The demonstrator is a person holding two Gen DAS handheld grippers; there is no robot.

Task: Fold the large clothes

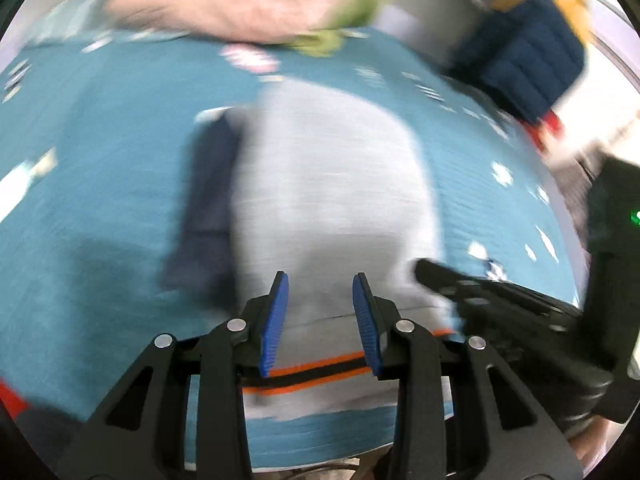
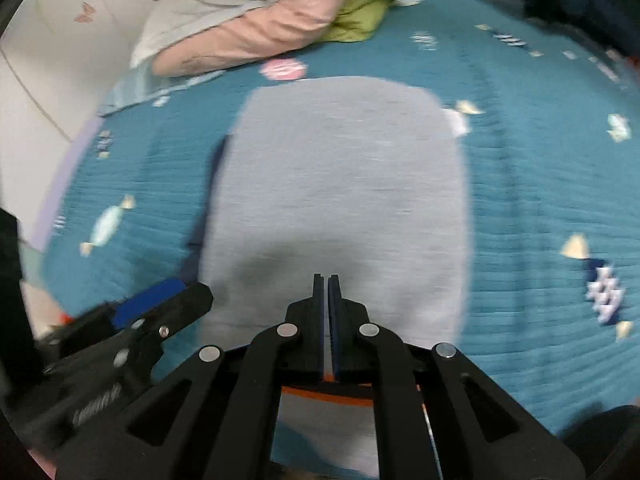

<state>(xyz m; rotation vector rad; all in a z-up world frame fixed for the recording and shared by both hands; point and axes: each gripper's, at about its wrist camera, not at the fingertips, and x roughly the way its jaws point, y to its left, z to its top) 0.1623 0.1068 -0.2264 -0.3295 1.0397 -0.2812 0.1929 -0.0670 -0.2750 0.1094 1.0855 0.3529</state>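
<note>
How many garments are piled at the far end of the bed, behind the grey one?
2 visible: a pink garment bunched at the far left, and a green garment tucked against its right side. More may be hidden underneath.

1 grey garment [image 2: 340, 184], 2 grippers [image 1: 320, 312] [image 2: 326, 312], 1 bedspread [image 2: 540, 200].

A light grey knitted garment [image 2: 340, 184] with an orange-and-black striped hem is lying flat and folded lengthwise on the teal bedspread [image 2: 540, 200], navy fabric peeking out along its left edge.
</note>
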